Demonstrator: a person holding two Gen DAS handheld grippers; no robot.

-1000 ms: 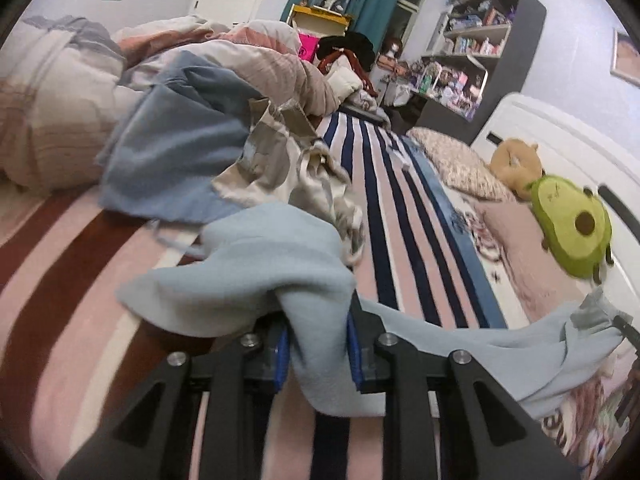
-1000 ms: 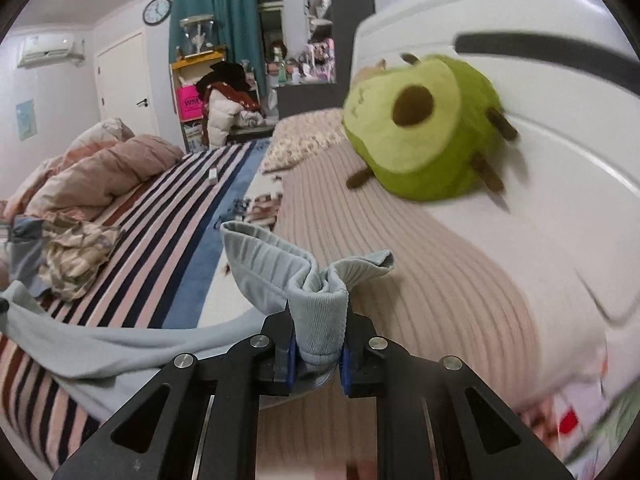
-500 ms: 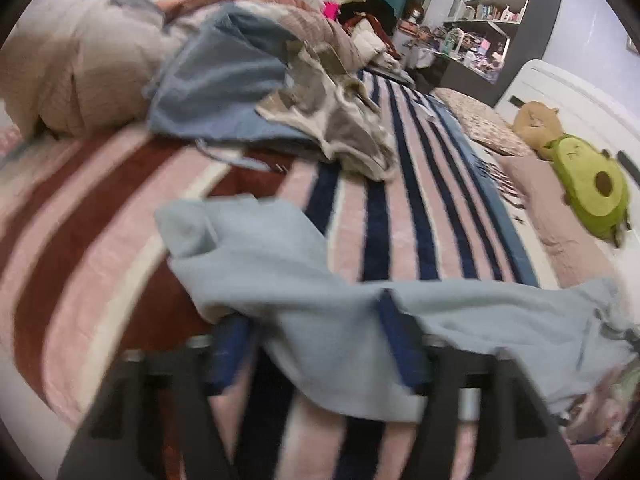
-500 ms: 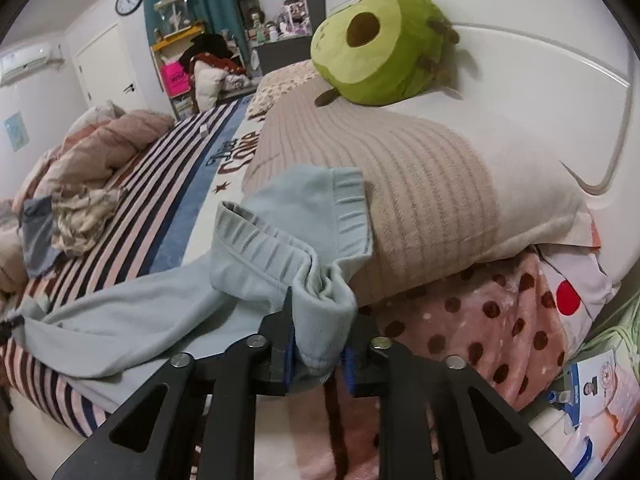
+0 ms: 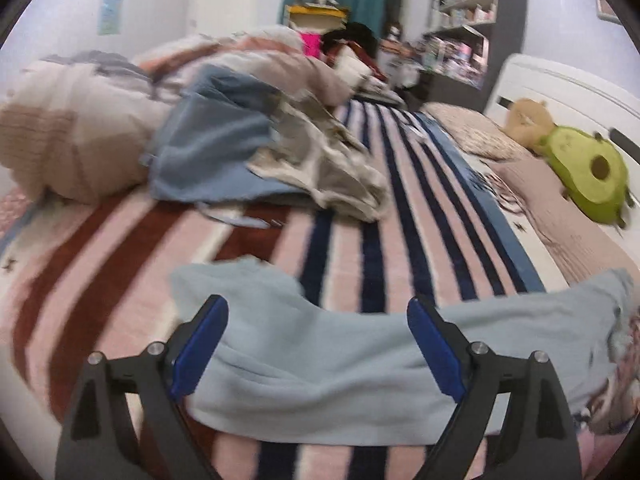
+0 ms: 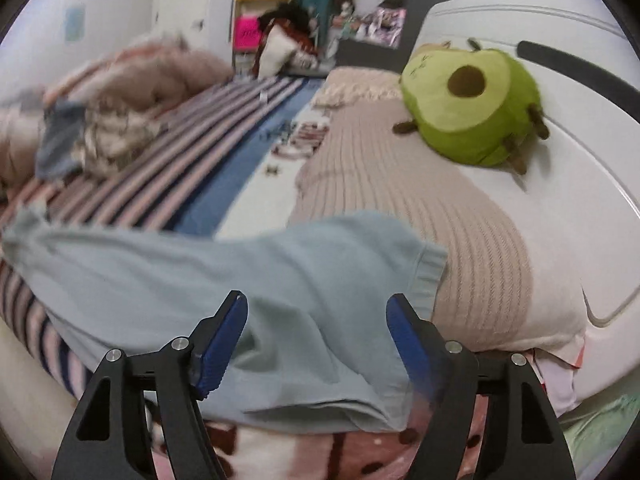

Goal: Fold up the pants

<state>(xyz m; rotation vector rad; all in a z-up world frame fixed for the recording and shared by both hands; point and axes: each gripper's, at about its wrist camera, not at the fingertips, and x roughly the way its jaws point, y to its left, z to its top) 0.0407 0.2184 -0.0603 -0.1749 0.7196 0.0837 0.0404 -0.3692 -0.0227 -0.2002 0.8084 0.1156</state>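
Observation:
The light blue pants [image 5: 320, 364] lie stretched across the near edge of the striped bed. My left gripper [image 5: 318, 344] is open, its blue pads on either side of one end of the pants. In the right wrist view the other end of the pants [image 6: 224, 280], with its ribbed band [image 6: 430, 276], rests partly on the beige pillow [image 6: 460, 224]. My right gripper [image 6: 316, 340] is open above the cloth and holds nothing.
A heap of clothes, blue [image 5: 212, 152] and patterned [image 5: 332, 168], lies on the striped blanket [image 5: 400, 208] beside a bunched duvet [image 5: 68, 136]. A green avocado plush [image 6: 468, 108] sits by the white headboard [image 6: 560, 80]. Shelves [image 5: 464, 40] stand at the back.
Both grippers have opened and let go of the pants. The pants have dropped flat onto the bed edge and pillow, spread out from the bunched grips.

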